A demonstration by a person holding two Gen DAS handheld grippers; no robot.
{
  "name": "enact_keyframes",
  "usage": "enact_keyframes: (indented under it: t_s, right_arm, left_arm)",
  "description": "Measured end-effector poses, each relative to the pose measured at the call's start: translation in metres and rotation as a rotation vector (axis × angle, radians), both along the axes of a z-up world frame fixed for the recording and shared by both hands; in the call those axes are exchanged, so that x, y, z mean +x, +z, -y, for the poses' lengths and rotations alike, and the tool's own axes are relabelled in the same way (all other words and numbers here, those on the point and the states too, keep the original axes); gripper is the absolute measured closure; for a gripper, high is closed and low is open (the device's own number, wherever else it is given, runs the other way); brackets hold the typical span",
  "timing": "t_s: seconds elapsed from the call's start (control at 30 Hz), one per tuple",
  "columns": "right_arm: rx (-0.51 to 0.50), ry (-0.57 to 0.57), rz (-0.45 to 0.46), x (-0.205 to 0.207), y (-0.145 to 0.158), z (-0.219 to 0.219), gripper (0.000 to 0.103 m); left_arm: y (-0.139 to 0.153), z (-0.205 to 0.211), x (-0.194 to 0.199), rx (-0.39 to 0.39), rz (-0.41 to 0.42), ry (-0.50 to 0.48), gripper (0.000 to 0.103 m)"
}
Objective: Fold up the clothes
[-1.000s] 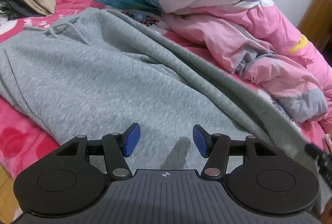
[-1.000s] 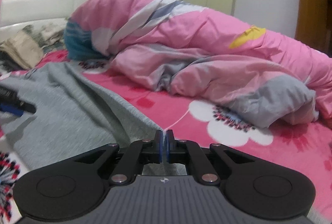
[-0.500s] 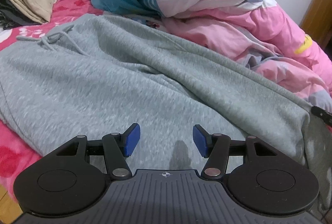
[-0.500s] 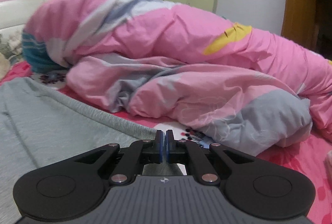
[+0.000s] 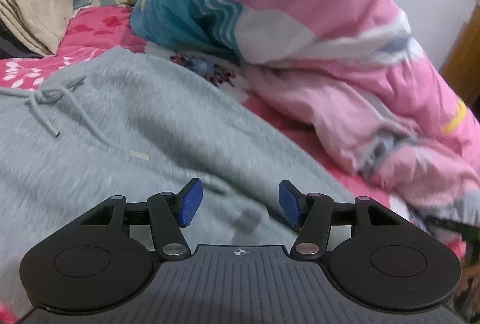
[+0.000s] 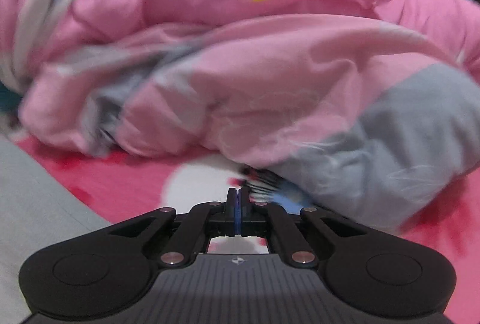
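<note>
In the left wrist view the left gripper [image 5: 238,203] hangs low over the grey sweatpants [image 5: 126,138], its blue jaws spread wide with nothing between them. The garment lies flat on the bed [image 5: 99,30], filling the frame ahead of and under the jaws; its waistband with the tied drawstring [image 5: 45,99] sits up and to the left, and the cloth runs from there down toward the lower right, so its long axis crosses the gripper's line of sight at a slant. A bunched pink duvet [image 5: 345,54] lies just beyond the far edge of the garment, and a stack of other clothes [image 5: 33,6] sits at the head of the bed, well apart. In the right wrist view the right gripper [image 6: 237,211] has its jaws pressed together; whether cloth is pinched between them I cannot tell, since nothing shows past the tips. Here the sweatpants [image 6: 27,204] show only as a grey slab at the far left edge, with the floral bed sheet [image 6: 129,186] straight ahead. The left gripper is plainly the nearer to the fabric, which lies directly beneath it, while the right points past the garment's edge; whether this is a spread-out stage or a fold partway made the views do not settle
</note>
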State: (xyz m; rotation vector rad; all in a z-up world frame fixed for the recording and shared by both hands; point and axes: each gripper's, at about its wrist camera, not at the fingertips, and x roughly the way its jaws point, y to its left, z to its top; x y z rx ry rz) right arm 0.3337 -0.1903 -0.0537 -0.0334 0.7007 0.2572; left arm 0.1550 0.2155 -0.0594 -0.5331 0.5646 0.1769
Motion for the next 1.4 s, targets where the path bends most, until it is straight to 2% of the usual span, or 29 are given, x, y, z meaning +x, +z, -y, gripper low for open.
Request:
enact_keyframes:
  t_s: [0.07, 0.17, 0.2, 0.27, 0.3, 0.33, 0.5, 0.63, 0.77, 0.8, 0.87, 0.93, 1.03, 1.4]
  right_arm:
    - [0.08, 0.103, -0.006, -0.005, 0.012, -0.014, 0.102]
    - [0.125, 0.284, -0.04, -0.004, 0.025, -0.06, 0.099]
    - [0.11, 0.324, -0.048, 0.0, 0.023, -0.082, 0.094]
    - [0.081, 0.403, -0.064, 0.007, 0.019, -0.125, 0.071]
    - [0.066, 0.442, -0.073, 0.01, 0.017, -0.147, 0.053]
    - [0.051, 0.481, -0.081, 0.014, 0.015, -0.168, 0.049]
    - [-0.02, 0.663, -0.125, 0.032, 0.004, -0.272, 0.047]
    - [-0.011, 0.659, -0.207, 0.055, -0.02, -0.313, 0.044]
    - [0.016, 0.668, -0.306, 0.063, -0.036, -0.328, 0.046]
    - [-0.008, 0.681, -0.31, 0.059, -0.038, -0.33, 0.05]
    - [-0.099, 0.7, -0.255, 0.044, -0.038, -0.335, 0.062]
    - [-0.173, 0.706, -0.196, 0.03, -0.033, -0.342, 0.096]
    - [-0.226, 0.675, -0.113, 0.028, -0.027, -0.356, 0.099]
    - [-0.365, 0.538, 0.177, 0.041, -0.01, -0.405, 0.1]
  left_arm:
    - [-0.002, -0.011, 0.005, -0.016, 0.016, 0.039, 0.047]
    - [-0.005, -0.027, 0.012, -0.039, 0.039, 0.098, 0.047]
    - [-0.006, -0.033, 0.014, -0.047, 0.046, 0.118, 0.047]
    - [-0.009, -0.043, 0.016, -0.057, 0.056, 0.149, 0.047]
    - [-0.012, -0.047, 0.015, -0.062, 0.056, 0.154, 0.047]
    - [-0.015, -0.05, 0.014, -0.067, 0.054, 0.159, 0.047]
    - [-0.024, -0.058, 0.011, -0.068, 0.039, 0.168, 0.047]
    - [-0.031, -0.062, 0.01, -0.062, 0.026, 0.17, 0.047]
    - [-0.036, -0.063, 0.013, -0.054, 0.012, 0.169, 0.047]
    - [-0.036, -0.063, 0.013, -0.052, 0.01, 0.169, 0.047]
    - [-0.037, -0.062, 0.014, -0.045, 0.009, 0.17, 0.047]
    - [-0.038, -0.061, 0.015, -0.039, 0.008, 0.171, 0.047]
    - [-0.037, -0.062, 0.013, -0.038, 0.011, 0.184, 0.047]
    - [-0.036, -0.068, 0.011, -0.048, 0.023, 0.213, 0.047]
